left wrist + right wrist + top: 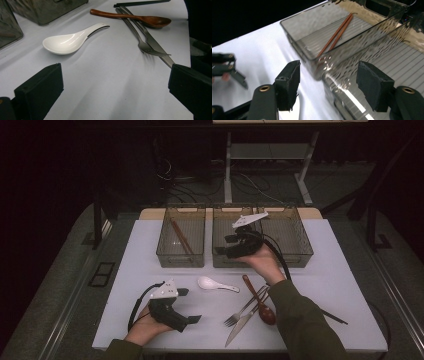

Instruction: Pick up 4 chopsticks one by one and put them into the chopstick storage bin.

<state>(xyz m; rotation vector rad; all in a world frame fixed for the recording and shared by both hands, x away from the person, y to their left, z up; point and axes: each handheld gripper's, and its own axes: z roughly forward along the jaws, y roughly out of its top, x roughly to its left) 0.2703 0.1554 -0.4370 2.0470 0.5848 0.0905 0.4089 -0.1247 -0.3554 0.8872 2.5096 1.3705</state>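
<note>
Where matte tabletop (105, 82) spreads, glossy white ceramic spoon (67, 42), ribbed smoky bins (352, 32).

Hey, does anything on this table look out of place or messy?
Mildly: the fork lies across the knife, with the wooden spoon touching them in a loose pile. The white spoon lies apart. Nothing looks spilled or broken.

Dark room; white table (340, 285) on grey floor (55, 285); metal frame (265, 155), cables (250, 185) behind.

left tool (192, 306) agape, right tool (223, 248) agape — raised
</note>
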